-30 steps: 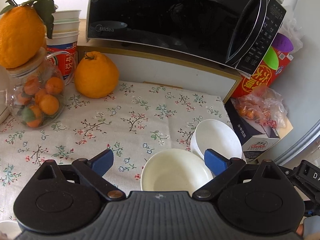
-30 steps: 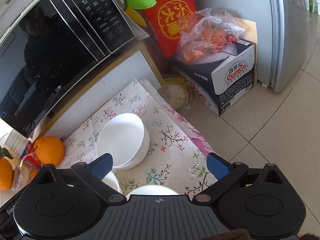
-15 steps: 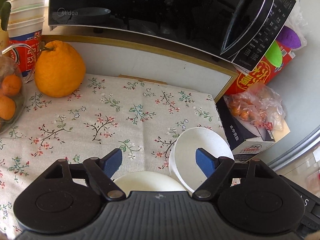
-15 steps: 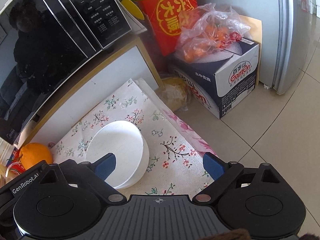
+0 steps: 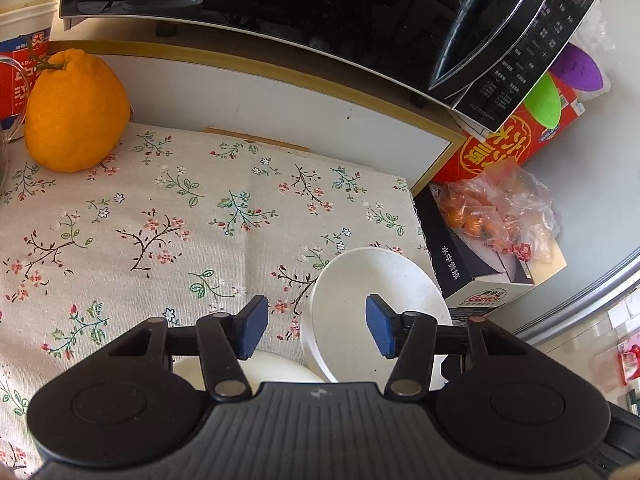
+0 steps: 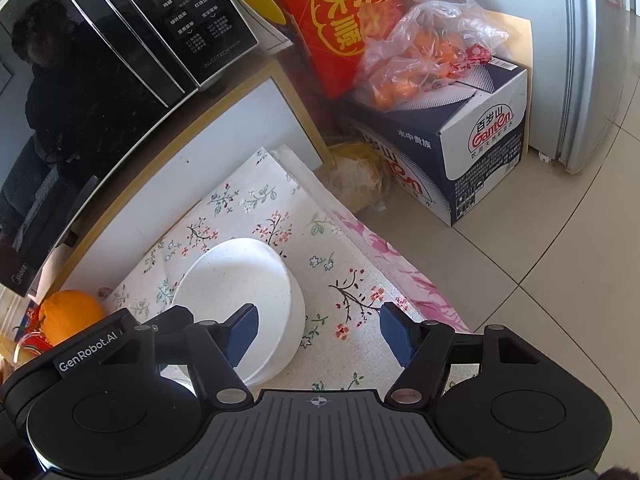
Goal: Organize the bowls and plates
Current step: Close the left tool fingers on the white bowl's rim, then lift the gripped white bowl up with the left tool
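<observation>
The left gripper (image 5: 312,330) has its blue fingers apart, holding nothing; the right finger sits over a white bowl (image 5: 376,312) at lower right of the frame, a second bowl (image 5: 276,366) just beneath the left finger. The right gripper (image 6: 318,334), also spread and empty, hovers over the flowered cloth (image 6: 344,292), its left finger above the same bowl (image 6: 240,276) at lower left. A large orange (image 5: 74,110) sits upper left.

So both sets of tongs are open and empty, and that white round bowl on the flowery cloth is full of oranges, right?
Not quite. The white round bowl is empty, as the right wrist view shows. The oranges are in a clear plastic bag on a box. Both the left tongs and right tongs are open and empty.
</observation>
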`<state>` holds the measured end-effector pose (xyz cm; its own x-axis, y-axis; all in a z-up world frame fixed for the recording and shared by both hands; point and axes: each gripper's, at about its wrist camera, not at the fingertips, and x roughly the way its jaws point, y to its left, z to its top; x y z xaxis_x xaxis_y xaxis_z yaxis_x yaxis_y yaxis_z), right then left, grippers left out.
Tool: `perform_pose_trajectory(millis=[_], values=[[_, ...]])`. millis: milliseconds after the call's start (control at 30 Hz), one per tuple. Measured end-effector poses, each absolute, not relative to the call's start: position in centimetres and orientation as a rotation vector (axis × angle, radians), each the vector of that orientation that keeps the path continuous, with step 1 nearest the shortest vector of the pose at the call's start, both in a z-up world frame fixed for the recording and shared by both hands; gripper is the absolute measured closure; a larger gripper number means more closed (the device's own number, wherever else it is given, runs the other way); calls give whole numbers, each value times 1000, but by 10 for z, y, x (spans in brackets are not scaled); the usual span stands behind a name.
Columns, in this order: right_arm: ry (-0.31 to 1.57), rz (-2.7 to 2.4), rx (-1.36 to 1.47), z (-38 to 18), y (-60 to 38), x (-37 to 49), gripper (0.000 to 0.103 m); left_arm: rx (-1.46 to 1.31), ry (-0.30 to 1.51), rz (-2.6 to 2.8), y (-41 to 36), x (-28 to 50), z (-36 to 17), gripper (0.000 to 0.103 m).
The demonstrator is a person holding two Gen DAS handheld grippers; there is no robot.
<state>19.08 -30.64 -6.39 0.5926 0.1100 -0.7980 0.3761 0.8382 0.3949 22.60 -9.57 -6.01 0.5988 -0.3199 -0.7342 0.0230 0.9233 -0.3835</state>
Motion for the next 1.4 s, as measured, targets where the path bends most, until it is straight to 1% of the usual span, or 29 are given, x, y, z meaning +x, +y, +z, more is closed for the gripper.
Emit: perform_pose_trajectory(millis=[133,167,233,333,500,633,767,833,900,1133,1400], values=[[948,-150,577,-68,-302,195,55,-374,915,-198,-93,229,-64,67],[951,-149,573,-69,-301,195,57,-376,913,-194,-92,230,-65,69],[953,-146,561,-71,-298,197,60,-368,910,-196,-93,231,-66,75],[958,-149,563,-73,-297,199,61,-350,905,-204,-96,231,-67,82],[963,-152,559,-75,-296,200,63,-337,906,-211,-101,232,-69,85],[968,-148,567,-78,-297,200,72,-309,898,-206,-104,232,-70,88],[974,-137,565,-80,-295,201,78,-306,893,-210,-104,231,-70,91],[973,-130,572,-80,-294,201,84,-302,893,-212,-104,231,-69,91],[962,-123,576,-78,-294,201,86,-305,893,-217,-104,230,-69,91],[969,-116,577,-80,-295,201,90,-301,885,-225,-103,228,-65,94],[961,-98,635,-83,-303,200,90,-284,896,-217,-102,228,-68,95]])
